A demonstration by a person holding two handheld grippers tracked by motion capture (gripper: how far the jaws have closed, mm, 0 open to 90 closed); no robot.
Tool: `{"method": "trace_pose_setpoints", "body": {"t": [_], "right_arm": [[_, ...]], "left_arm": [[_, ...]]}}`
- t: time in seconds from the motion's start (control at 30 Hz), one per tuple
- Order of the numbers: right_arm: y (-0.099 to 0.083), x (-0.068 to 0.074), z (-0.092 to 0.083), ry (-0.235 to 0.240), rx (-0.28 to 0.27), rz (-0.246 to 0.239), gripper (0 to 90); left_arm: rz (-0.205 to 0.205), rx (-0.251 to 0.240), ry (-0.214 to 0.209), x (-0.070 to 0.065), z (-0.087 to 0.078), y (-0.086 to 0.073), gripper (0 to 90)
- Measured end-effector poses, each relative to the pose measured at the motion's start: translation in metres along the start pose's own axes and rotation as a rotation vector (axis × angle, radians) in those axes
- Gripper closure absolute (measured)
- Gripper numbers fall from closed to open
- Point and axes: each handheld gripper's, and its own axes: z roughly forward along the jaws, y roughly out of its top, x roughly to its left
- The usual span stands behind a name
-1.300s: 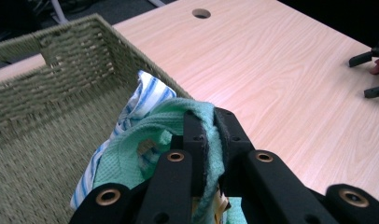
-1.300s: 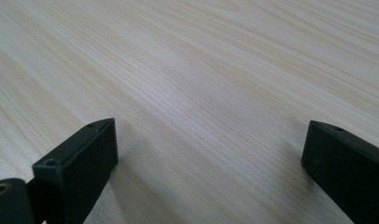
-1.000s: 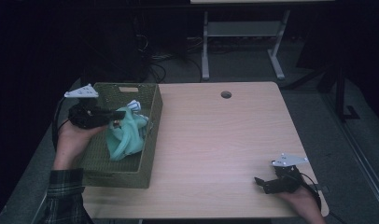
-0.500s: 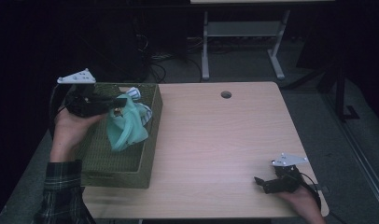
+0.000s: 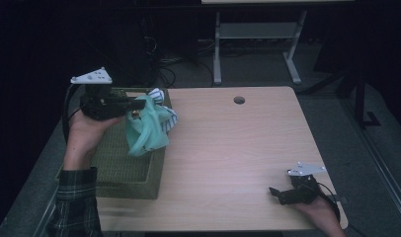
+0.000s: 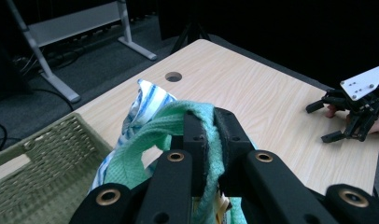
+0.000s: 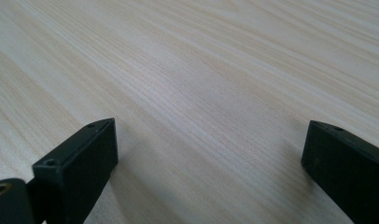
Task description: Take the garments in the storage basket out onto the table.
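Green cloth (image 5: 146, 131) is pinched in closed left gripper (image 5: 139, 104), hung long-axis downward over the basket's (image 5: 117, 165) right rim; right gripper (image 5: 273, 192) wide open, nothing held.

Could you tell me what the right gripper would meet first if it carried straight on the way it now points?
Probably only the bare light wooden tabletop: the right gripper has open jaws held low over it, aimed along the surface. Nothing lies in that line, though depth is hard to judge.
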Motion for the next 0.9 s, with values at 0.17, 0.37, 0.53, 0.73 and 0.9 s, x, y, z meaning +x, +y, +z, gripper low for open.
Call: {"method": "trace_pose_setpoints", "body": {"t": [0.17,0.37,0.53,0.73,0.9], "right_arm": [[0.0,-0.001,0.0,0.006,-0.001,-0.005,3.2],[0.001,-0.001,0.001,0.007,-0.001,-0.002,3.1],[0.001,-0.001,0.001,0.009,-0.002,-0.003,3.1],[0.001,-0.001,0.001,0.01,-0.001,-0.002,3.1],[0.001,-0.001,0.001,0.01,-0.001,-0.002,3.1]], "left_arm": [[0.013,-0.016,-0.009,-0.011,0.011,0.006,83.3],[0.033,-0.039,-0.035,-0.022,0.02,0.014,83.3],[0.048,-0.052,-0.06,-0.03,0.029,0.02,83.3],[0.065,-0.053,-0.097,-0.039,0.044,0.024,83.3],[0.073,-0.06,-0.134,-0.047,0.056,0.028,83.3]]}}
